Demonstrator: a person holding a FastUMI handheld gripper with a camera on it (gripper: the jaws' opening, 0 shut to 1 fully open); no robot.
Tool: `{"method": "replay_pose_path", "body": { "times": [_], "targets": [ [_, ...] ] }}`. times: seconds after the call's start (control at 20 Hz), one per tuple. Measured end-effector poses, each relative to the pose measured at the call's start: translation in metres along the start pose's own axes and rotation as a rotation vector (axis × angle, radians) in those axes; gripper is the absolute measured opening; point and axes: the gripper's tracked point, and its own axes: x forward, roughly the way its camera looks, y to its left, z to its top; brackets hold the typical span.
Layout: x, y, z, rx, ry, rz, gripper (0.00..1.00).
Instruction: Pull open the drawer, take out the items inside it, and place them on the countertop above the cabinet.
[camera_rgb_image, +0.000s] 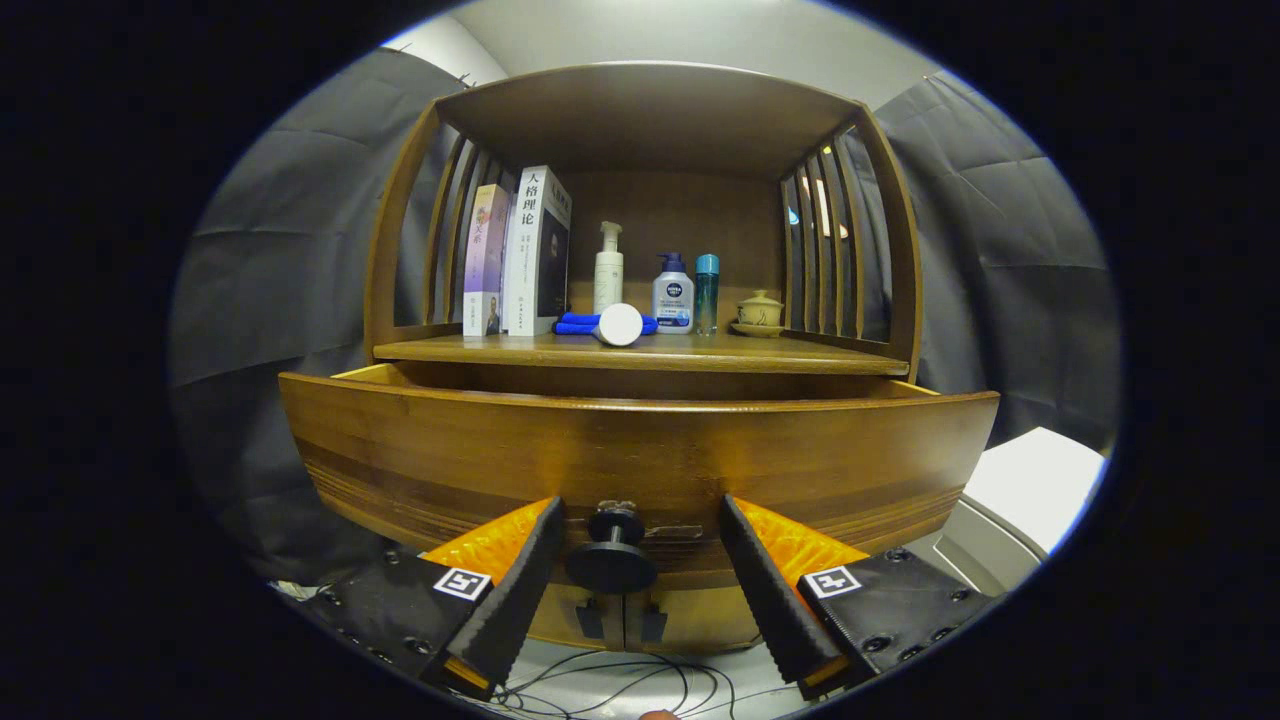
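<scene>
1. Two fingers of the claw (637, 528) stuck out close to the camera, spread wide apart and pinching nothing.
2. Between the fingers sat the round dark knob (612, 562) of the drawer (640, 450). Neither finger touched it.
3. That drawer was wooden and pulled partway out of the cabinet (645, 250), so its front stood just ahead of the fingers.
4. What lay inside the drawer was hidden behind its tall front, so I could not tell what was in it.
5. Below the drawer front were 2 small dark handles (622, 622) on the cabinet doors.
6. Thin dark cables (620, 690) lay on the pale floor under the claw.
7. Above the drawer was the desk (820, 352), the flat wooden top of the cabinet, with a wooden roof and slatted sides around it.
8. On the desk, 2 books (520, 255) stood upright on the left side.
9. Next to the books lay a blue cloth (578, 324), and a white round thing (620, 324) rested against it.
10. Behind the cloth stood a tall white pump bottle (608, 270).
11. Beside it stood a short white bottle with a blue top (673, 295), and a slim teal bottle (707, 292) was just beside that.
12. Further right sat a small lidded cup on a saucer (759, 312).
13. A white box-like thing (1030, 490) stood off to the right of the cabinet.
</scene>
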Motion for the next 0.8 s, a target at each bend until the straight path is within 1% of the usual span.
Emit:
{"method": "replay_pose_path", "body": {
  "times": [0.2, 0.8],
  "targets": [
    [0.021, -0.001, 0.002, -0.025, 0.003, -0.005, 0.98],
    [0.064, -0.001, 0.011, -0.026, -0.012, -0.012, 0.98]
  ]
}}
